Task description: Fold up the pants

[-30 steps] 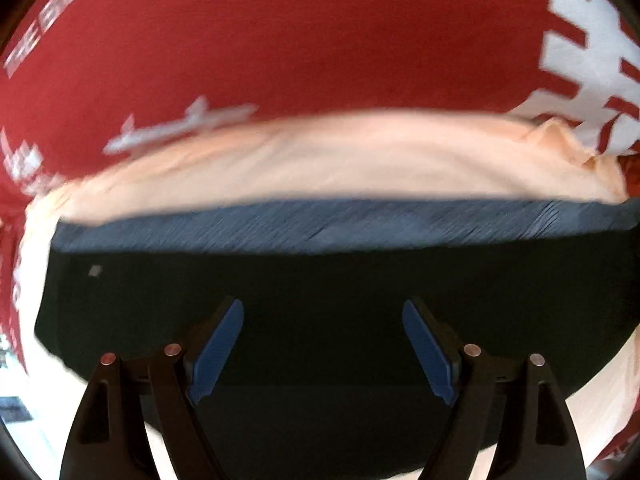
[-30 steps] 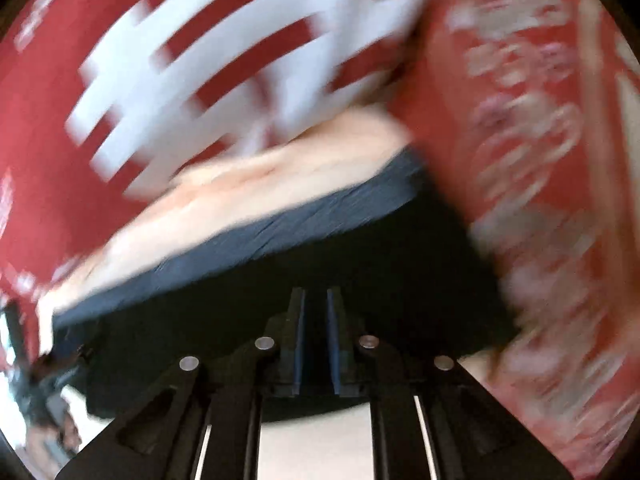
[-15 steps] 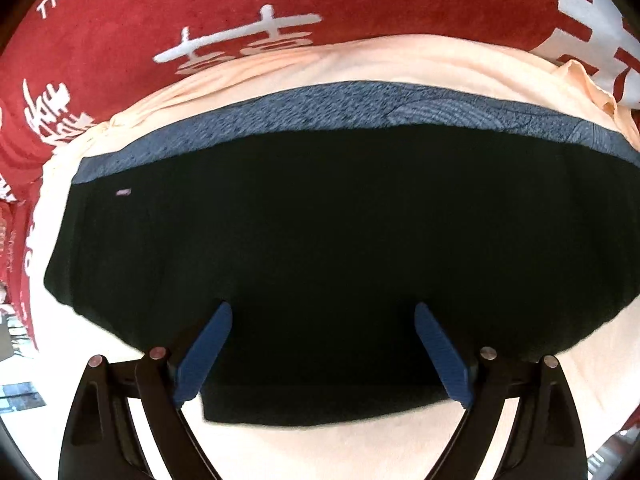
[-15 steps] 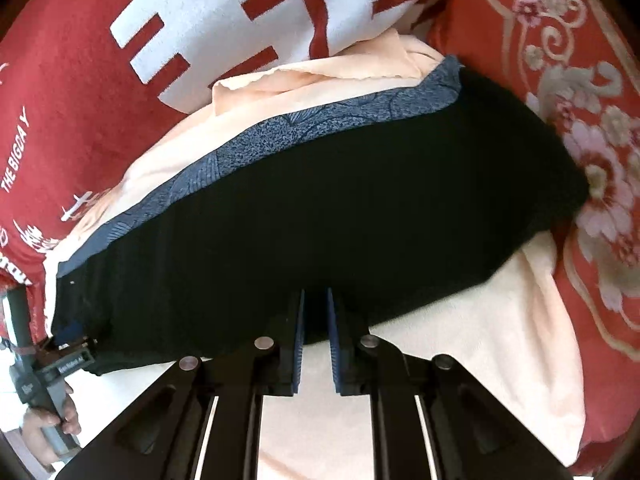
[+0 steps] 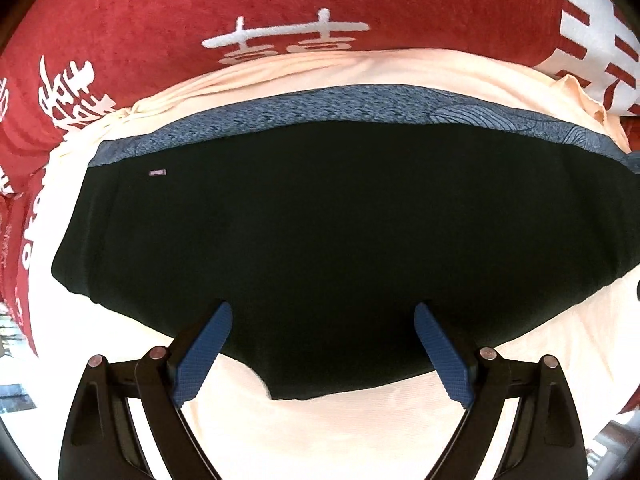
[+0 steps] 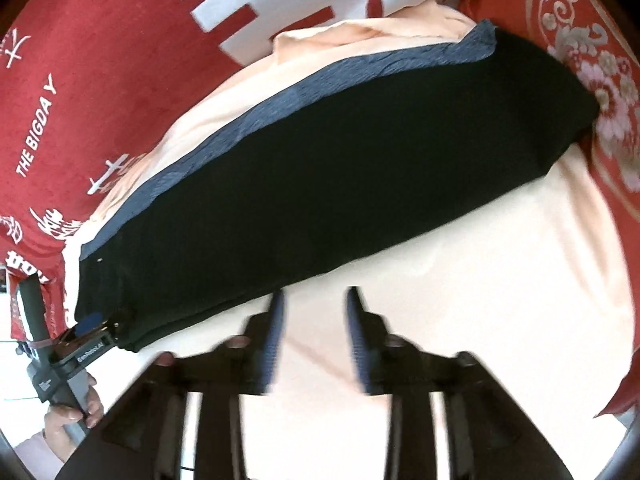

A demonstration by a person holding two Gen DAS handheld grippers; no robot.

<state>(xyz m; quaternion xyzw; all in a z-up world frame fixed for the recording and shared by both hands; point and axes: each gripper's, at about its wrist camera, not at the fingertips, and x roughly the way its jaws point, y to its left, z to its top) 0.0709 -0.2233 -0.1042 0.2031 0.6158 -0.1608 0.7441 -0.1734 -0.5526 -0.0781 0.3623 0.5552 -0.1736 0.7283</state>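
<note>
The black pants [image 5: 340,232] lie folded flat on a peach cloth [image 5: 360,432], with their grey-blue waistband [image 5: 360,108] along the far edge. My left gripper [image 5: 320,316] is open, its blue pads [image 5: 204,352] spread over the near edge of the pants and holding nothing. In the right wrist view the pants [image 6: 320,176] run diagonally. My right gripper [image 6: 315,296] is open just short of their near edge, over the peach cloth [image 6: 480,300], and blurred by motion. The left gripper [image 6: 92,326] shows at the pants' lower left corner.
A red blanket with white characters [image 5: 280,4] lies beyond and around the peach cloth. A red floral cover [image 6: 592,60] borders the right side. A person's hand [image 6: 76,408] holds the left gripper's handle at the lower left.
Both cameras have drawn back from the pants, so more peach cloth shows near me. The right gripper was shut and now stands open. The left gripper stays open.
</note>
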